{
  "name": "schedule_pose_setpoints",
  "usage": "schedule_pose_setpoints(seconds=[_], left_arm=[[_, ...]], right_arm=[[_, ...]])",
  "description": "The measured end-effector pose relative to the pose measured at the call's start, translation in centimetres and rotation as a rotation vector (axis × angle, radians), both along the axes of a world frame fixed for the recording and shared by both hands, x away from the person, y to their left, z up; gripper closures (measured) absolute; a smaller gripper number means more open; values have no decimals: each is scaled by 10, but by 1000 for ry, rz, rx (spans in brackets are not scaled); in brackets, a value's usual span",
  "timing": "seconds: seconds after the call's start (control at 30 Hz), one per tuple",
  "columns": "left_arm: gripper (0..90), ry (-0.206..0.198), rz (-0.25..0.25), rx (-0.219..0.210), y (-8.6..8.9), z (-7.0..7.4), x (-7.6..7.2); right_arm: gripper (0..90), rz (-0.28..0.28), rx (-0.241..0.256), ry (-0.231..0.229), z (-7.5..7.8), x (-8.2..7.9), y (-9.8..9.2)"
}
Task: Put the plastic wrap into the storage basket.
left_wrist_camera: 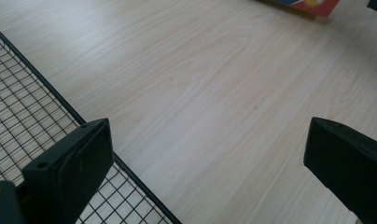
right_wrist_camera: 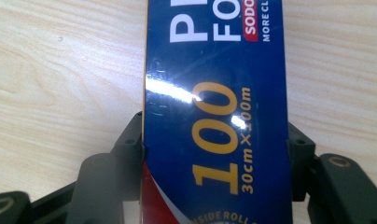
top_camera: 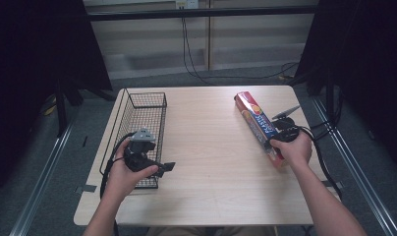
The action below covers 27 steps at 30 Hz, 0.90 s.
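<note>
A long blue and red box of food wrap [top_camera: 258, 125] lies on the right part of the wooden table [top_camera: 211, 167], its length running away from me. My right gripper [top_camera: 275, 136] is shut on the box near its closer end. In the right gripper view the jaws press both long sides of the box [right_wrist_camera: 214, 70], and my right gripper [right_wrist_camera: 215, 144] straddles the "100" print. My left gripper [top_camera: 167, 167] hovers open at the near right corner of a black wire basket [top_camera: 146, 93]. In the left gripper view my left gripper [left_wrist_camera: 207, 140] has one jaw over the basket mesh [left_wrist_camera: 28, 116] and one over bare wood.
The basket stands along the table's left edge. A corner of the box [left_wrist_camera: 312, 5] peeks in at the top of the left gripper view. Black cables [top_camera: 191, 59] trail on the floor behind the table, and dark curtains flank both sides.
</note>
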<state>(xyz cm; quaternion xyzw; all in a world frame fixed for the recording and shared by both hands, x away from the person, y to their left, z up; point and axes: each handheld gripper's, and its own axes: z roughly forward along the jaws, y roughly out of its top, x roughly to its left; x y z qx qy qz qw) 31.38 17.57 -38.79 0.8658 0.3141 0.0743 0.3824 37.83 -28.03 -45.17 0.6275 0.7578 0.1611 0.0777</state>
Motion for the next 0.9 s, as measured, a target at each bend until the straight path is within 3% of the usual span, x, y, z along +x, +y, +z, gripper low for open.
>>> schedule_pose_setpoints(seconds=[0.07, 0.13, 0.27, 0.43, 0.6, 0.9], left_arm=[[14, 0, 2, 6, 0, 0, -1], [14, -1, -7, 3, 0, 0, 0], [14, 2, -4, 1, -2, -2, -1], [14, 4, -11, 9, -3, -3, 0], [14, 14, -11, 11, -4, -5, 2], [14, 20, -14, 14, -5, -8, 6]], right_arm=[[413, -7, 11, 10, 0, 1, 0], [408, 3, -4, 26, -1, 1, 2], [399, -3, -22, 6, -5, 0, 5], [373, 13, -40, 34, -11, 5, 5], [327, -25, 13, -42, -2, 14, 3], [313, -42, 32, -40, -2, 35, 6]])
